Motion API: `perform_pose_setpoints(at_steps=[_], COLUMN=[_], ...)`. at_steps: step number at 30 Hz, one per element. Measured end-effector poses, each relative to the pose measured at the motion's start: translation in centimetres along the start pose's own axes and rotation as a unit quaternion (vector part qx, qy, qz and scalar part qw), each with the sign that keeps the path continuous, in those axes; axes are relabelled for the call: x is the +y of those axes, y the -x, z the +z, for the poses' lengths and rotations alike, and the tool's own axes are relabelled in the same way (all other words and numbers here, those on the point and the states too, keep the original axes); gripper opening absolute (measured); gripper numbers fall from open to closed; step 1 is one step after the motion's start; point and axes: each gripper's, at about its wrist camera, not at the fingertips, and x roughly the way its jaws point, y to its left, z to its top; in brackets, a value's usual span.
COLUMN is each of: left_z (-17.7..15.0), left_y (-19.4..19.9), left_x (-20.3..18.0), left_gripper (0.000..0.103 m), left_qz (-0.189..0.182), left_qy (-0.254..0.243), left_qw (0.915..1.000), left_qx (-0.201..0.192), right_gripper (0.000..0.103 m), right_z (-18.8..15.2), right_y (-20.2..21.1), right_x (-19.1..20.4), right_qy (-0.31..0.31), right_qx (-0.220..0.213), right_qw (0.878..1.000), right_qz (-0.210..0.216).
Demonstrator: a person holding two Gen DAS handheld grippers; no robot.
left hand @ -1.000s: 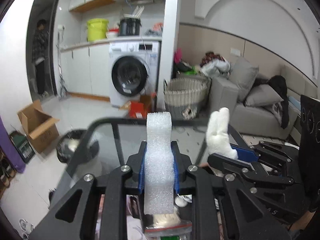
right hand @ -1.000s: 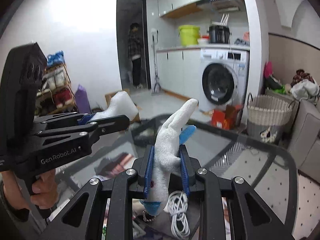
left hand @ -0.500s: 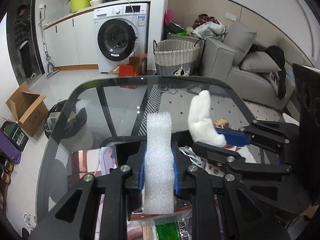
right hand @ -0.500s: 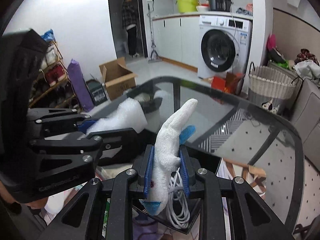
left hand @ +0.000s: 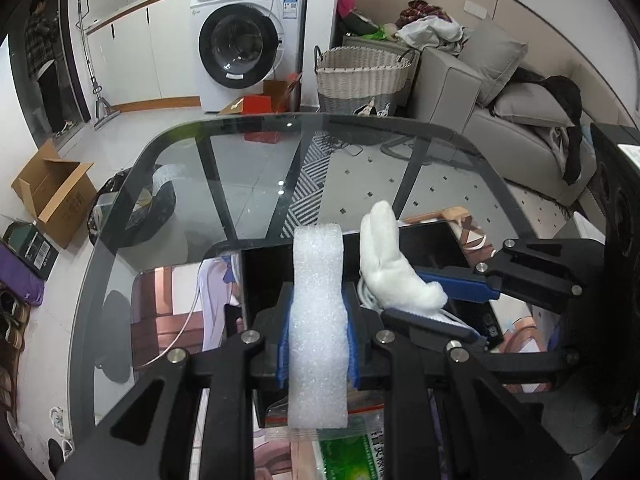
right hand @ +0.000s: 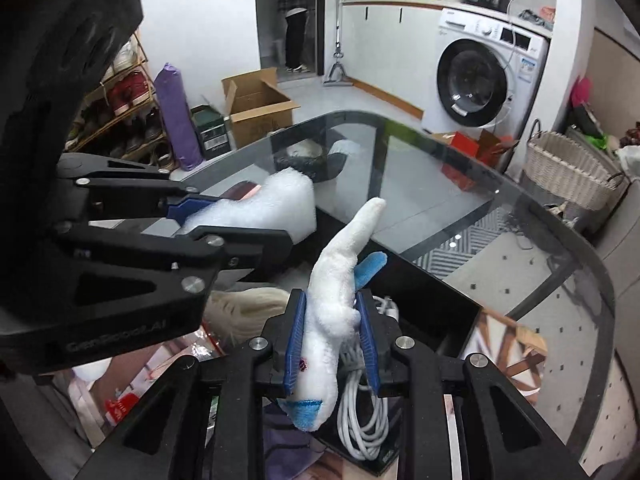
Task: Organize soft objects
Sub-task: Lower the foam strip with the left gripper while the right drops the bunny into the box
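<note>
The left gripper clamps a white foam block upright; just to its right, the right gripper grips a plush shark above a glass table.

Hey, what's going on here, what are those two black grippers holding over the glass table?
A person is sorting soft things with two handheld grippers. The left gripper is shut on a white foam block. The right gripper is shut on a white plush toy with blue fins. Both are held above the cluttered glass table, nothing set down yet.

Two close wrist views, angled down, sharing the glass table
</note>
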Motion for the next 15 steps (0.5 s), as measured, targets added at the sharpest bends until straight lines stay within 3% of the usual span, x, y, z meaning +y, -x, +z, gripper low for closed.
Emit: perform_pose_setpoints(at_steps=[7, 11, 15], left_z=[-0.3, -0.7, -0.9], left_y=[-0.8, -1.6, -2.3], left_x=[0.1, -0.5, -0.9], left_gripper=[0.02, 0.02, 0.02], left_qz=[-0.001, 0.0, 0.008], left_qy=[-0.004, -0.017, -0.026], left_qw=[0.9997, 0.9991, 0.9983], left_qx=[0.023, 0.04, 0.052], right_gripper=[0.028, 0.041, 0.041], right_z=[-1.1, -1.4, -1.9], right_y=[-1.0, -0.7, 0.0], right_x=[0.1, -0.2, -0.2], right_qy=[0.007, 0.005, 0.016], right_qx=[0.038, 0.054, 0.066], right_qw=[0.999, 0.998, 0.997], right_qz=[-0.013, -0.019, -0.042])
